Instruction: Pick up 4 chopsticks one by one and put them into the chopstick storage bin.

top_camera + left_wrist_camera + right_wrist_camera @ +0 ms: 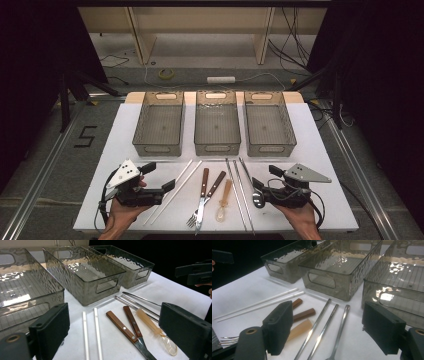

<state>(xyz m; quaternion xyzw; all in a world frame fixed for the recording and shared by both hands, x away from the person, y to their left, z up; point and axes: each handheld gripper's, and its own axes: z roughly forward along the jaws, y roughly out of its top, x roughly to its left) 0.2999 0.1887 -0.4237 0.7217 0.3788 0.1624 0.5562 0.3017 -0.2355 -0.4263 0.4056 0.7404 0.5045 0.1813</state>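
Observation:
Cutlery lies in a row on the white table (310,165): two white chopsticks (176,189), a wooden-handled fork (204,179) and knife (217,181), an amber plastic spoon (225,197), two metal chopsticks (236,187) and a metal spoon (250,182). My left gripper (160,176) hovers at the near left beside the white chopsticks (97,335), open and holding nothing. At the near right, my right gripper (266,177) is open too, close to the metal spoon (340,327) and apart from it.
Three empty grey see-through bins stand side by side behind the cutlery: left (157,148), middle (217,148), right (270,148). Beyond the table's far edge are wooden shelf legs, cables and a roll of tape (166,73) on the floor.

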